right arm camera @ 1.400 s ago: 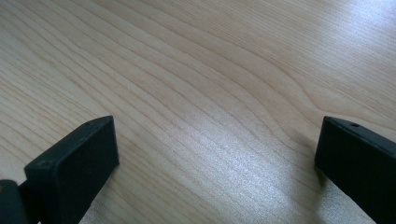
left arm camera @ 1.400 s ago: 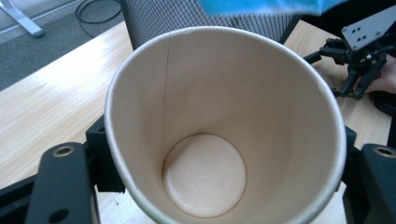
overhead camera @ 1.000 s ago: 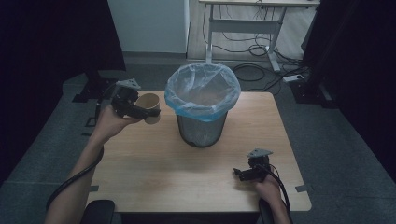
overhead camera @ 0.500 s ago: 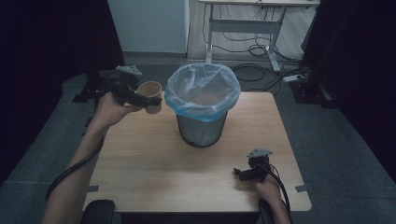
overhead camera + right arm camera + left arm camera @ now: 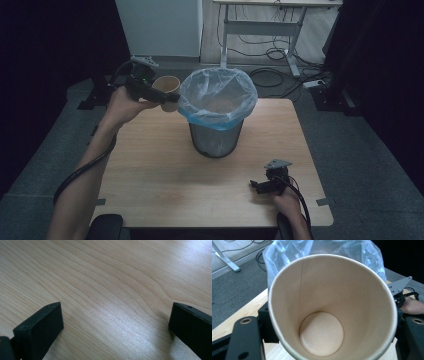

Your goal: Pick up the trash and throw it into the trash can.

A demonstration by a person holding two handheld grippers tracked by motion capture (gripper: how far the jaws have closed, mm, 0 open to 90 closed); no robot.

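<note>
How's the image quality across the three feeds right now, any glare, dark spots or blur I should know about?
High view: dim, black surroundings, yet the cup and bin read clearly. Left gripper view: cup sharp and evenly lit, the bag behind it soft. Right gripper view: a glare patch on the table, grain crisp.

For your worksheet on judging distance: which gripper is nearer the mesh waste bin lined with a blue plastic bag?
Left. The left gripper holds a paper cup beside the bin rim; the right gripper rests on the table, apart.

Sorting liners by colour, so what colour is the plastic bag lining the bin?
Pale translucent blue, clearest in the high view: bin liner.
</note>
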